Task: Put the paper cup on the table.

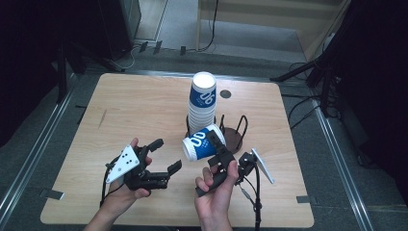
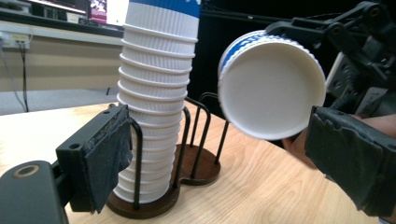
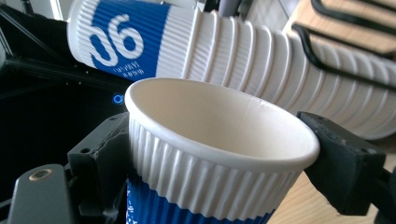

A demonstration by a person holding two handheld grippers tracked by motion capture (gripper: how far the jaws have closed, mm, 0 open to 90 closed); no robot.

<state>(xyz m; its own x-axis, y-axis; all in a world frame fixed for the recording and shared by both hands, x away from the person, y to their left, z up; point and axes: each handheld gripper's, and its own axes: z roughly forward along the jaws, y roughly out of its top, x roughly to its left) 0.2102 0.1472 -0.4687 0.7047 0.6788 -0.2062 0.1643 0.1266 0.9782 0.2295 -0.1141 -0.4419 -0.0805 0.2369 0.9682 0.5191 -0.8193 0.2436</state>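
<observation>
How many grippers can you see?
2. The left gripper is open above the table's near left; the right gripper holds a single cup sideways beside the cup stack.

Blue-and-white ribbed cups, black grippers, pale wood.

Your held cup [image 1: 203, 143] has a white ribbed rim band, a plain white inside and a blue ribbed body with white numerals; the stack of cups [image 1: 201, 103] repeats that scheme, white ribbed bands under a blue top. Your right gripper [image 1: 217, 144] and left gripper [image 1: 164, 155] are black, the left with a grey plate dotted black. The rack [image 1: 234, 136] is dark brown with black wire, on your light wood-grain surface [image 1: 144, 103].
</observation>
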